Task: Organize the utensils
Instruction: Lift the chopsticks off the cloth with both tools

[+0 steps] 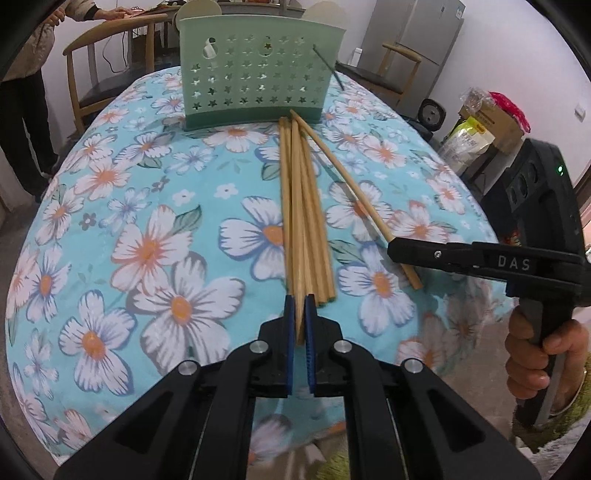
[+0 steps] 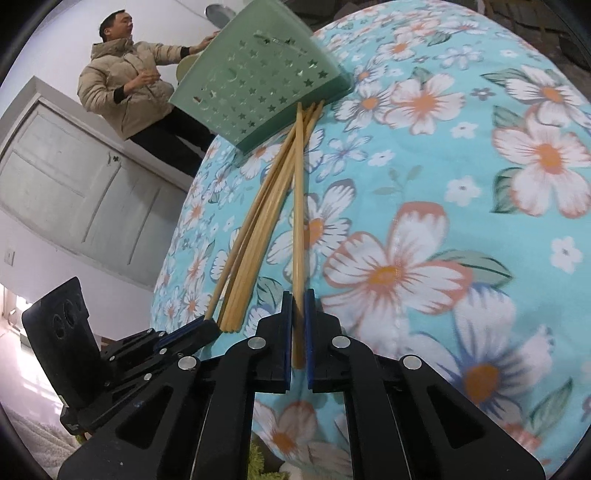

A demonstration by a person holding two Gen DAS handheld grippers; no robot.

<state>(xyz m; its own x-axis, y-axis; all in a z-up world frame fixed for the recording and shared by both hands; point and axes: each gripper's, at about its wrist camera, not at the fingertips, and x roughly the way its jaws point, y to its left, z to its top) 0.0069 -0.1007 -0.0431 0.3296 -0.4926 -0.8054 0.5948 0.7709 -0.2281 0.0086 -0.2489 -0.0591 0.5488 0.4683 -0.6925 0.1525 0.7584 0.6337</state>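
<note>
Several wooden chopsticks [image 1: 303, 206] lie in a bundle on the floral tablecloth [image 1: 147, 221], tips towards a green star-punched utensil basket [image 1: 258, 77]. My left gripper [image 1: 299, 306] is shut on the near end of one chopstick in the bundle. A single chopstick [image 1: 351, 188] lies apart to the right; my right gripper [image 1: 397, 251] is shut on its near end. In the right wrist view, my right gripper [image 2: 298, 299] holds that chopstick [image 2: 298, 221], beside the bundle [image 2: 258, 229] and the basket [image 2: 258, 74]. The left gripper [image 2: 207, 325] shows at lower left.
Wooden chairs [image 1: 110, 48] stand behind the table, and a fridge [image 1: 424, 33] and boxes [image 1: 487, 125] at the right. A person in a beige jacket [image 2: 125, 81] stands beyond the table by a white door [image 2: 74, 192]. The table edge curves off near both grippers.
</note>
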